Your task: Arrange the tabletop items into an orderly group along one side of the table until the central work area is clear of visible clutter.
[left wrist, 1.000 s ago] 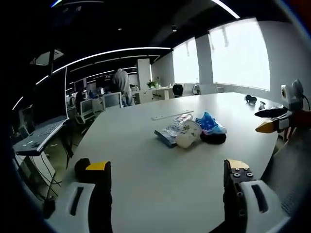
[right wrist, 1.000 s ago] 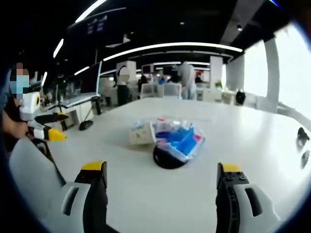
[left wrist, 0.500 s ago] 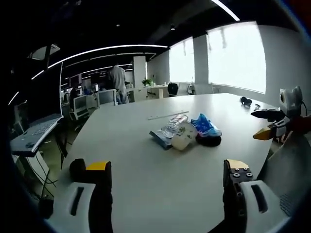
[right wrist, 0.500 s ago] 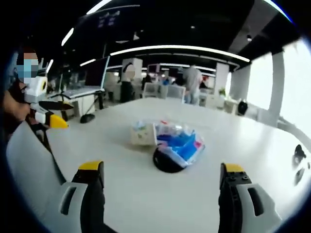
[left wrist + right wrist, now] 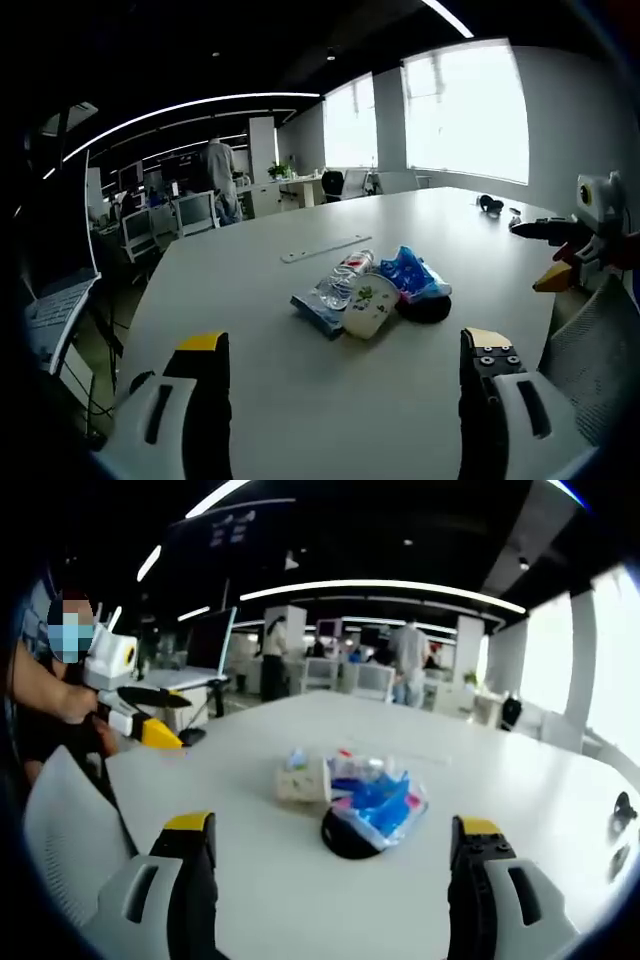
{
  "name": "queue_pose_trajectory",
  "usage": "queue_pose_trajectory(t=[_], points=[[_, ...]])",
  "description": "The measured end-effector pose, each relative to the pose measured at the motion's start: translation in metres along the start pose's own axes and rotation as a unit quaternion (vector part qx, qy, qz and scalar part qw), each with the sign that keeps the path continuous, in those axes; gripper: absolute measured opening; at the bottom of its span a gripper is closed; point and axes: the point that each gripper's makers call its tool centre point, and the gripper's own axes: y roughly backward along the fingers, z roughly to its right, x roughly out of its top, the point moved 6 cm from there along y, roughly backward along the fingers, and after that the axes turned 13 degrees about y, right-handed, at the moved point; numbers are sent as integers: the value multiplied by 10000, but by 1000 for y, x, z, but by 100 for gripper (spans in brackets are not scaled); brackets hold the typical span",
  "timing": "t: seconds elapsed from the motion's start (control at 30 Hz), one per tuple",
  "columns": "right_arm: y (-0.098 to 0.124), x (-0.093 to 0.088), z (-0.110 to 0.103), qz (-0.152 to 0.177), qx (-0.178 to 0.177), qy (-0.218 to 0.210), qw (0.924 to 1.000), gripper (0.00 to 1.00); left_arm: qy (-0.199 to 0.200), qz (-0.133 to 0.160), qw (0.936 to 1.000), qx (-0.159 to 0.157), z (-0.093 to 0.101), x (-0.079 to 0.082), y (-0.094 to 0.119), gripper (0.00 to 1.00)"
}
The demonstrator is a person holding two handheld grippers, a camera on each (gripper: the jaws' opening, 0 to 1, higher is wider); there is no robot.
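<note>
A small heap of items lies mid-table: a clear plastic bottle [image 5: 340, 279], a white cup with a green print [image 5: 366, 305], a blue packet [image 5: 314, 310], a crumpled blue bag [image 5: 413, 276] and a black round object [image 5: 425, 309]. From the other side I see the same heap as the white cup [image 5: 303, 781], blue bag [image 5: 383, 802] and black object [image 5: 348, 837]. My left gripper [image 5: 342, 385] is open, well short of the heap. My right gripper [image 5: 333, 865] is open too, nothing between its jaws. The right gripper [image 5: 560, 255] reaches in at the right edge; the left gripper [image 5: 140, 715] enters from the left.
The white table [image 5: 250, 300] is large and rounded. A long flat strip [image 5: 324, 248] lies beyond the heap, and black earphones [image 5: 490, 204] rest far right. Mesh chair backs [image 5: 590, 350] [image 5: 70, 820] stand at the near edges. People, desks and monitors fill the office behind.
Both cameras have shifted, so the heap sits a little lower and nearer in each view. The other gripper has drawn further into each view. Nothing on the table has moved.
</note>
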Motion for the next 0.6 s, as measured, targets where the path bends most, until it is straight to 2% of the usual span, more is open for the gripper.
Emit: queue_pose_trajectory(t=[0.33,0.6], points=[[-4,13,13,40,151,142,9998,93,-118,-262,9996,-72,-6,-3,-24,91],[-10,17,23,62,291,191,9994,91,-33,-365,9993,-89,-8,-1,-43,86]])
